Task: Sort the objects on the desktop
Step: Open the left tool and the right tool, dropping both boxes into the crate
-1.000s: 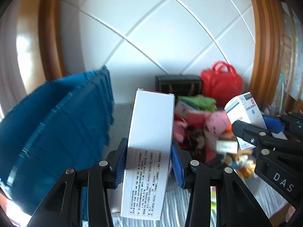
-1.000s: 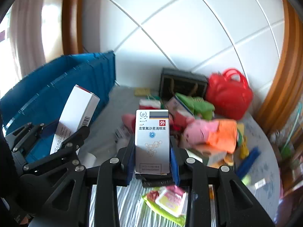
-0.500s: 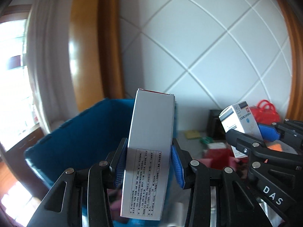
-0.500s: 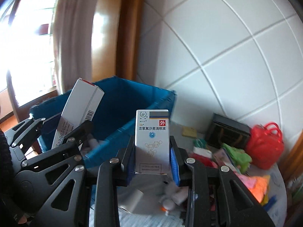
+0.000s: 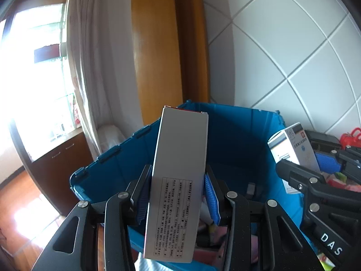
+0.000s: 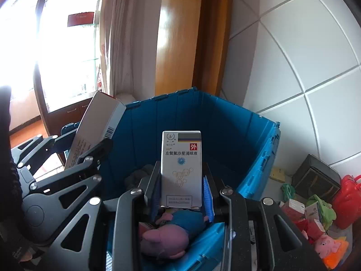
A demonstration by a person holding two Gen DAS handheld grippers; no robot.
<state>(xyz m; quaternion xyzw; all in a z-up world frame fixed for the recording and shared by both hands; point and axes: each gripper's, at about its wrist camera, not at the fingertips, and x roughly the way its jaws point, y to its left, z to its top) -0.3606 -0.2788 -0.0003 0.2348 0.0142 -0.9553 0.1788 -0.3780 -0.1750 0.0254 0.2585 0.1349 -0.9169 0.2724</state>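
- Left gripper [image 5: 177,199] clamped on a tall white carton [image 5: 178,194], blue pads pressing both long sides, carton upright and leaning a touch, poised above the open blue crate [image 5: 239,140].
- Right gripper [image 6: 180,195] likewise closed on a smaller eye-drop box [image 6: 181,169], printed face toward the camera, hovering over the crate's interior.
- Best played here: bring each box lower inside the walls before letting go, clear of the rim.
- Worth releasing one at a time; the two grippers sit close side by side, so opening jaws could knock the neighbour's box.
- Soft landing on offer: a pink and blue plush pig [image 6: 167,232] already lying in the crate bottom, right under the eye-drop box.
- Off to the right on the bench [image 6: 270,194]: a red bag [image 6: 348,198], a dark box [image 6: 315,176], a green plush toy [image 6: 322,210] and more small boxes, unsorted by the look of it.
- Room behind: white tiled wall [image 6: 293,67], wooden door frame [image 6: 178,33], pale curtain [image 5: 88,67], bright window [image 5: 33,67] blown out with daylight.
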